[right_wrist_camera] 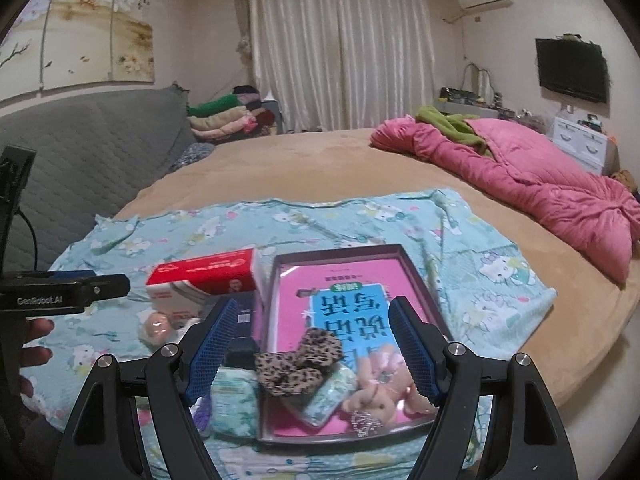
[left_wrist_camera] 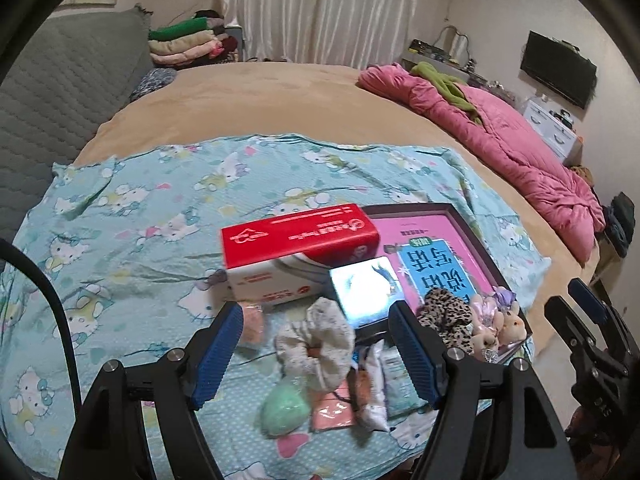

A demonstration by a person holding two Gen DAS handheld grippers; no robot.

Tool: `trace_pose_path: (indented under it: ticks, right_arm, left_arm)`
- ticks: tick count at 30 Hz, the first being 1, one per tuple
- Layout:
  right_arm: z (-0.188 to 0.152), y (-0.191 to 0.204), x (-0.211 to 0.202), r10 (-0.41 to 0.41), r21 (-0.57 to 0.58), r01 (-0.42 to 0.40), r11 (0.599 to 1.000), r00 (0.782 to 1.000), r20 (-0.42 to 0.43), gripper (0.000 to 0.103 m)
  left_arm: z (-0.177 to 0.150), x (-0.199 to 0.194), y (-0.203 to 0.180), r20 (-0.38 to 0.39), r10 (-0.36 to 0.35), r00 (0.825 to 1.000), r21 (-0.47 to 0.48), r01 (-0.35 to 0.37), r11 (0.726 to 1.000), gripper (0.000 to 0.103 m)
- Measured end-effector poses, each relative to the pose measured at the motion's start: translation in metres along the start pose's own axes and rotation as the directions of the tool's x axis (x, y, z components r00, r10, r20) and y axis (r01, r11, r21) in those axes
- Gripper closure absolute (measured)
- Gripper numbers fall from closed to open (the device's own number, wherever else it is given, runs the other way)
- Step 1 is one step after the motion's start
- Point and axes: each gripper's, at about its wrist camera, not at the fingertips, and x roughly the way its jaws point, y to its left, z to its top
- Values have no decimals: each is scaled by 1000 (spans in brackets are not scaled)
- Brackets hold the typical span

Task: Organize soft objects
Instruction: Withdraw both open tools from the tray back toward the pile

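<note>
My left gripper (left_wrist_camera: 316, 312) is open above a white speckled scrunchie (left_wrist_camera: 320, 344), with a green puff (left_wrist_camera: 286, 408), a peach puff (left_wrist_camera: 252, 326) and small packets (left_wrist_camera: 372, 384) around it on the Hello Kitty cloth (left_wrist_camera: 120, 220). My right gripper (right_wrist_camera: 312, 308) is open over the dark tray (right_wrist_camera: 344, 250), which holds a pink book (right_wrist_camera: 340, 300), a leopard scrunchie (right_wrist_camera: 300, 356), a plush bunny clip (right_wrist_camera: 376, 392) and a tissue pack (right_wrist_camera: 330, 396). The leopard scrunchie (left_wrist_camera: 444, 316) and bunny clip (left_wrist_camera: 500, 322) also show in the left wrist view.
A red and white tissue box (left_wrist_camera: 296, 248) stands left of the tray (left_wrist_camera: 480, 248); it also shows in the right wrist view (right_wrist_camera: 208, 280). A pink quilt (right_wrist_camera: 540, 184) lies at the bed's right. A grey headboard (right_wrist_camera: 88, 152) is at left.
</note>
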Motion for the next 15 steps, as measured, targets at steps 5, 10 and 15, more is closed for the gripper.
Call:
trace_pose_path:
  ticks: [5, 10, 15]
  right_arm:
    - [2, 15, -2, 23, -25, -23, 999, 1000, -2, 24]
    - [2, 30, -3, 43, -58, -43, 997, 999, -9, 24]
    - [-2, 43, -2, 67, -81, -69, 994, 997, -28, 24]
  left_arm:
    - [-3, -5, 17, 3, 11, 1000, -25, -11, 1000, 28]
    - [-7, -7, 33, -3, 23, 1000, -51, -24, 998, 28]
    - [-16, -6, 47, -16, 34, 999, -65, -35, 997, 28]
